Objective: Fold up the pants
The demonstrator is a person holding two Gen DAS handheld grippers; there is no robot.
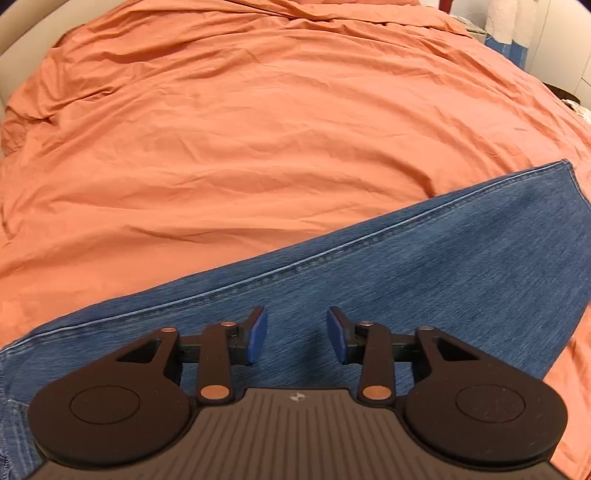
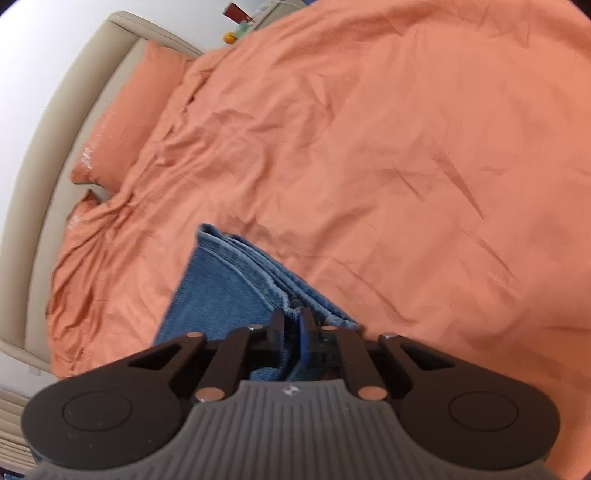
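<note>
Blue denim pants (image 1: 406, 258) lie on an orange bed cover (image 1: 258, 129), the legs stretched toward the right with the hem at the far right. My left gripper (image 1: 297, 334) is open and empty, hovering just over the denim with its blue pads apart. In the right wrist view my right gripper (image 2: 293, 321) is shut on the stacked hem edges of the pants (image 2: 221, 280) and holds them lifted above the orange cover (image 2: 406, 147).
Two orange pillows (image 2: 125, 122) lie against a beige headboard (image 2: 55, 122) at the left. A nightstand with small items (image 2: 240, 22) stands at the far corner. White and blue cloth (image 1: 509, 29) hangs beyond the bed's far right.
</note>
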